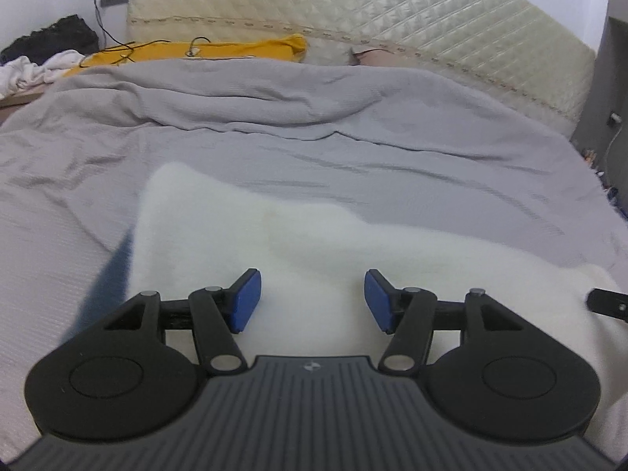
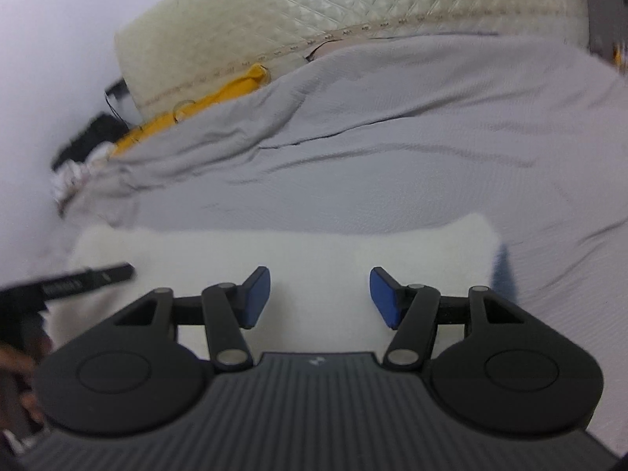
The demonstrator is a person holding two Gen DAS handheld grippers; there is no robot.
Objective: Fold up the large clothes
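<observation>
A white fluffy garment (image 1: 274, 235) lies flat on the grey bedspread (image 1: 314, 137), with a dark blue edge (image 1: 114, 271) showing at its left side. My left gripper (image 1: 313, 300) hovers over the garment, its blue pads (image 1: 245, 300) apart with nothing between them. In the right wrist view the same white garment (image 2: 294, 247) lies as a wide band across the grey bedspread (image 2: 392, 157). Above it my right gripper (image 2: 320, 296) stands open, blue pads (image 2: 257, 296) wide apart and empty. The other gripper's black finger (image 2: 78, 280) shows at the left.
A quilted cream headboard (image 1: 353, 11) stands behind the bed. A yellow pillow (image 1: 188, 49) with a black cable lies at the head of the bed. A pile of black and white clothes (image 1: 43, 55) sits at the far left. A dark cabinet (image 1: 612, 78) stands at the right.
</observation>
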